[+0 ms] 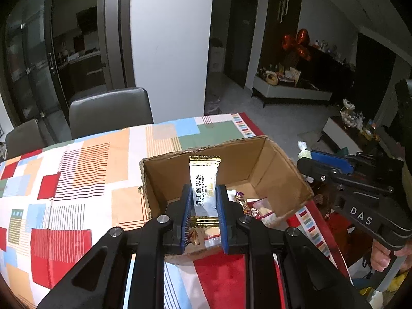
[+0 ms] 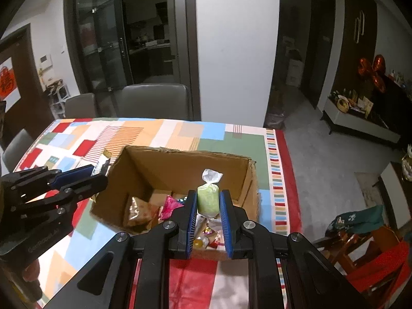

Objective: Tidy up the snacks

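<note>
Snacks are being gathered into an open cardboard box (image 2: 180, 164) standing near the right edge of a table spread with a patchwork-patterned tablecloth (image 1: 77, 170). Its top is uncovered and its brown walls rise high around the contents, so items can be let fall from above and stay contained. On its floor lie several wrapped sweets already: a gold-foil packet (image 2: 139, 209), a pink wrapper (image 2: 171, 206), and smaller pieces too small to identify.

Left gripper (image 1: 204, 213): jaws clamped on a white candy packet (image 1: 204, 180) with gold crimped ends. It is held by its lower half, so the upper half stands free and upright between the blue pads. It hangs above the box's near portion, a position suited, apparently, to a release into the box.

Right gripper (image 2: 208, 206): jaws closed on a pale green twist-wrapped sweet (image 2: 208, 198), pinched across its body with the clear twisted tail (image 2: 211, 176) pointing up. It too is poised over the box's near side.

Each tool appears at the edge of the other's view, flanking the box. A person's fingers (image 1: 383, 255) grasp the right gripper's handle. Judged stage: both pieces carried, neither yet deposited.
</note>
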`<state>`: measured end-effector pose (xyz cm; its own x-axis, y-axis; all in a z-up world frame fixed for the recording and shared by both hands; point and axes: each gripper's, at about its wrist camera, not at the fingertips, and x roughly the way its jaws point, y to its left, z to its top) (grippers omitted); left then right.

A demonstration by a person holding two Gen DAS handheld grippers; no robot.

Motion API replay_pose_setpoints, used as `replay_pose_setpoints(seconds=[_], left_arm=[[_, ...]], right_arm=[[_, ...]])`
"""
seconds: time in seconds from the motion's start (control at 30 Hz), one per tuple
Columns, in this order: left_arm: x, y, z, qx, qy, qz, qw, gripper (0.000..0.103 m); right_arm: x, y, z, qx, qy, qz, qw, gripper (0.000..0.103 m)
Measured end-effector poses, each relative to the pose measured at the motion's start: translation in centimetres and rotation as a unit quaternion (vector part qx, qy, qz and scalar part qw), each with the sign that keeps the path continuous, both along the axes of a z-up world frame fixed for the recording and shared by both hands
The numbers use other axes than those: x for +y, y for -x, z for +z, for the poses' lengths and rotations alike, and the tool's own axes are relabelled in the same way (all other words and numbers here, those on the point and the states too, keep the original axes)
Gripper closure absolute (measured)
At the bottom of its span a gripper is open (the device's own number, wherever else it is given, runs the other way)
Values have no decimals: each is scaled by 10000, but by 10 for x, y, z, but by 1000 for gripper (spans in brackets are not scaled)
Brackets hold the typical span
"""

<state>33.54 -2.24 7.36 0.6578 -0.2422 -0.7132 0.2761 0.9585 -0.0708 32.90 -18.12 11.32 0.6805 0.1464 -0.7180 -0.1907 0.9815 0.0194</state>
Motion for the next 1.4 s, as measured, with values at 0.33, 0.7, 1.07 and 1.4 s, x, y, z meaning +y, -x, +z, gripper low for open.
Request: replay_pose_setpoints(seconds=[0.33, 0.7, 1.07, 1.4], left_arm=[[-2, 10, -4, -100, -317, 251, 9991, 41], [5, 63, 18, -810, -500, 561, 9939, 9], [17, 131, 35, -1632, -463, 858, 9818, 0], [11, 183, 31, -1999, -506, 855, 9748, 0]], right_arm=[[-8, -1, -14, 74, 159, -148, 9997, 58], [-16, 48, 4, -285, 103, -226, 9993, 33], [-19, 113, 21, -848, -43, -271, 9960, 20], [-22, 176, 21, -1312, -148, -211, 9910, 16]])
